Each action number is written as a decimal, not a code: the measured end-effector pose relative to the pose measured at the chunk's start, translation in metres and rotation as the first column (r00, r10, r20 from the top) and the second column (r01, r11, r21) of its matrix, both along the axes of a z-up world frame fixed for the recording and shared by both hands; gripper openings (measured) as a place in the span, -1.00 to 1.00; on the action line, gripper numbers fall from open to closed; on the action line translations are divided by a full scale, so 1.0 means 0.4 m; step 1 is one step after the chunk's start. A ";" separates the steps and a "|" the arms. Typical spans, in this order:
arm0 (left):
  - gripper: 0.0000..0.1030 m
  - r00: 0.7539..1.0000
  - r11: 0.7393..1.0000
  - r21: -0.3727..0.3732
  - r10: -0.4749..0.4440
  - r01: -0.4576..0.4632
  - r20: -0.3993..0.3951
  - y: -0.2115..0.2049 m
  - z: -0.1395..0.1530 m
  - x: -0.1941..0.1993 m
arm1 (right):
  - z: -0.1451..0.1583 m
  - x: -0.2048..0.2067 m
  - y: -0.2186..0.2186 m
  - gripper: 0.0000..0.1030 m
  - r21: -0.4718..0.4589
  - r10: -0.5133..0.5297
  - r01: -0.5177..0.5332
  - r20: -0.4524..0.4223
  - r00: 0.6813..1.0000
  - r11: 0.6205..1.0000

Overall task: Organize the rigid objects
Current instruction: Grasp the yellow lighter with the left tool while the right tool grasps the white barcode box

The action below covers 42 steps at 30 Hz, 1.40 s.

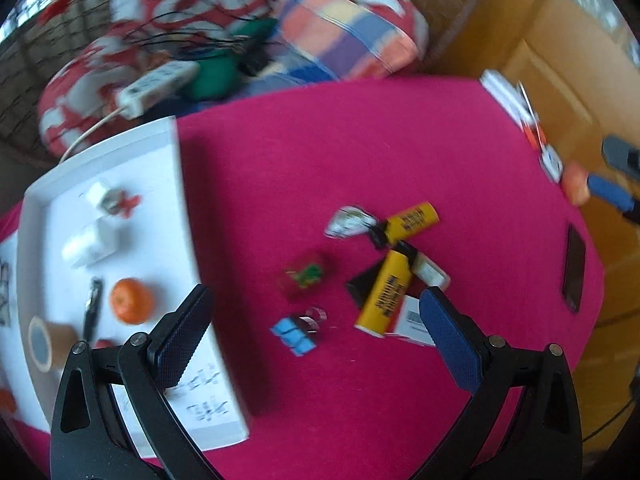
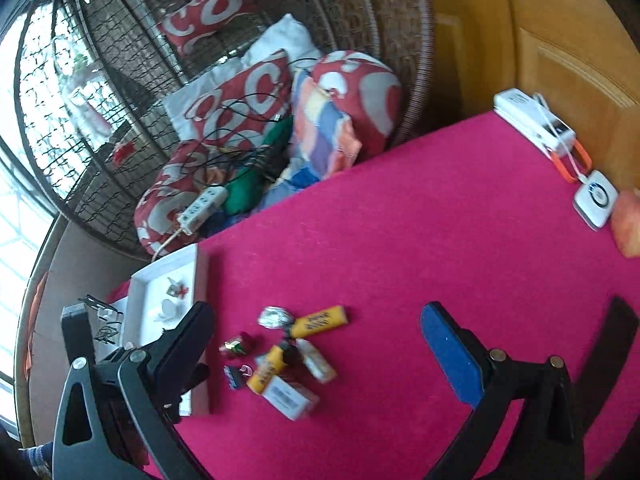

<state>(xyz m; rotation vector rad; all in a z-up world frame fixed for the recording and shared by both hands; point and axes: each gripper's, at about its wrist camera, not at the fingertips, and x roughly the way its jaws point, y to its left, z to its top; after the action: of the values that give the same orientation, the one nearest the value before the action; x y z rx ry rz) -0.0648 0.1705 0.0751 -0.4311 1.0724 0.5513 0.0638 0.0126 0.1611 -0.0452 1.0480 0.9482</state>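
Both tongs, left (image 1: 316, 322) and right (image 2: 316, 340), gape wide, empty; the crowded yellow plastic lighters (image 1: 386, 290) risk being scattered by a misjudged grasp.

worktop (image 1: 360, 140) cloth was magenta | tray (image 1: 176, 168) white | fruit (image 1: 131, 301) on it orange | two markers (image 1: 412, 220) yellow with black print | small cube (image 1: 294, 336) light blue | cushions (image 2: 240, 96) red with white swirls | blanket (image 2: 324, 132) checked in orange, blue, yellow | left tongs (image 1: 316, 320) black with blue pads
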 end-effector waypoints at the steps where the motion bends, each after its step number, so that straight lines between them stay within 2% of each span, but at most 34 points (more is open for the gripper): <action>1: 0.99 1.000 1.000 0.009 -0.020 0.020 -0.013 -0.011 -0.009 0.015 | -0.004 0.009 -0.015 1.00 -0.006 -0.007 0.007 -0.001 1.000 1.000; 6: 0.99 0.996 0.998 0.006 -0.068 0.068 -0.055 -0.038 -0.048 0.072 | -0.024 0.052 -0.076 1.00 -0.023 -0.042 0.041 -0.020 0.999 0.999; 11: 0.50 0.991 0.995 0.009 -0.095 0.096 -0.093 -0.051 -0.078 0.118 | -0.036 0.072 -0.107 1.00 -0.039 -0.052 0.051 -0.028 0.998 0.998; 24: 0.49 0.976 0.993 0.012 -0.110 0.114 -0.190 -0.052 -0.148 0.164 | -0.057 0.117 -0.166 1.00 -0.052 -0.088 0.085 -0.065 0.994 0.995; 25: 0.43 0.975 0.993 0.011 -0.116 0.120 -0.191 -0.053 -0.152 0.166 | -0.057 0.116 -0.167 1.00 -0.054 -0.086 0.083 -0.065 0.994 0.995; 26: -0.01 0.974 0.992 0.006 -0.125 0.129 -0.189 -0.055 -0.155 0.167 | -0.058 0.116 -0.166 1.00 -0.058 -0.083 0.080 -0.065 0.994 0.995; 28: -0.27 0.972 0.990 0.008 -0.137 0.141 -0.193 -0.059 -0.159 0.169 | -0.060 0.115 -0.168 1.00 -0.061 -0.080 0.076 -0.065 0.995 0.995; 31: -0.31 0.972 0.988 0.006 -0.148 0.151 -0.183 -0.062 -0.159 0.164 | -0.061 0.112 -0.167 1.00 -0.066 -0.077 0.073 -0.066 0.995 0.995; 34: -0.54 0.975 0.989 0.004 -0.148 0.151 -0.164 -0.060 -0.149 0.153 | -0.064 0.113 -0.161 1.00 -0.070 -0.069 0.064 -0.068 0.995 0.995; 42: -0.55 0.988 0.995 -0.029 -0.097 0.094 -0.123 -0.042 -0.128 0.100 | -0.077 0.071 -0.093 1.00 -0.088 0.021 -0.026 -0.058 0.998 0.996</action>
<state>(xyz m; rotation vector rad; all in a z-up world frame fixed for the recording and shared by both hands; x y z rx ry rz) -0.0250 0.1539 0.0240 -0.3674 1.2137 0.4862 0.0922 -0.0247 0.1304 -0.1044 1.1443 0.9284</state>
